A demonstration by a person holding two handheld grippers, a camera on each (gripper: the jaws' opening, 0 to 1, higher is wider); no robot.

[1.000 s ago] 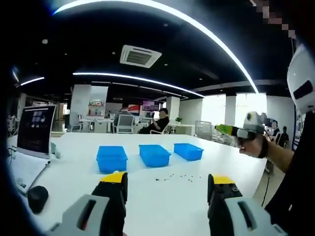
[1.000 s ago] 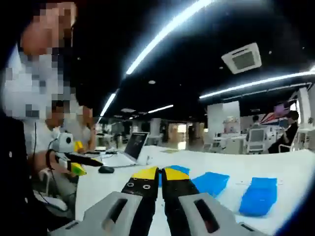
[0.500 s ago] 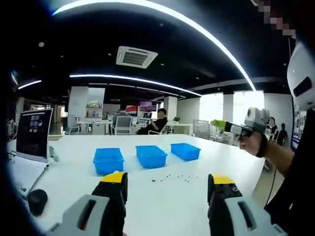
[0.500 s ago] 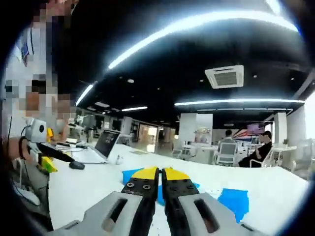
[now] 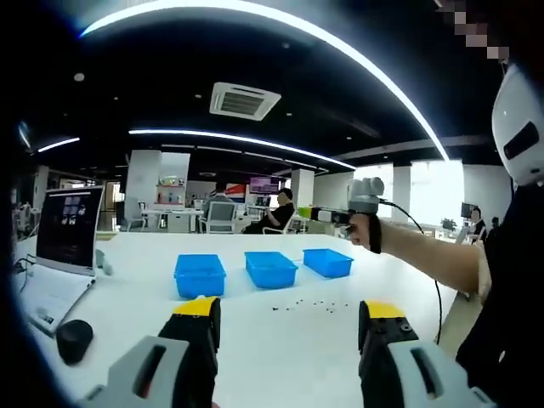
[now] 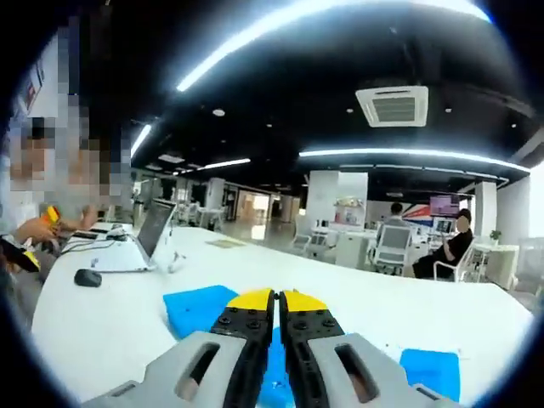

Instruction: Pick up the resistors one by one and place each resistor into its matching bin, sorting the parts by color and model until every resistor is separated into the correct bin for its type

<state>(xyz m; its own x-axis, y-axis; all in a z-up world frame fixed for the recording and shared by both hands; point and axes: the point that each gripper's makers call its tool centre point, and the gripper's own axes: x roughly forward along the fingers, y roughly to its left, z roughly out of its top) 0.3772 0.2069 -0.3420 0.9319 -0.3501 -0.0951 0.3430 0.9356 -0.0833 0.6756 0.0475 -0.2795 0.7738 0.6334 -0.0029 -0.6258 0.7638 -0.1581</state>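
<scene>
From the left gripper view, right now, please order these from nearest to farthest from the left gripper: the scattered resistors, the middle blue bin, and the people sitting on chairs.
1. The resistors, small dark specks on the white table just ahead of the left gripper.
2. The middle blue bin, behind the resistors, in the centre of the row of three.
3. The seated people, far back beyond the table.

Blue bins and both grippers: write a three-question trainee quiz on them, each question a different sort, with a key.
1. How many blue bins stand in a row on the white table in the left gripper view?
2. True or false: the left gripper has its jaws apart.
3. Multiple choice: the loose resistors lie (A) inside the bins, (B) on the table in front of the bins, (C) on the laptop.

Key: 1. three; 2. true; 3. B. The right gripper has its jaws together, holding nothing.
</scene>
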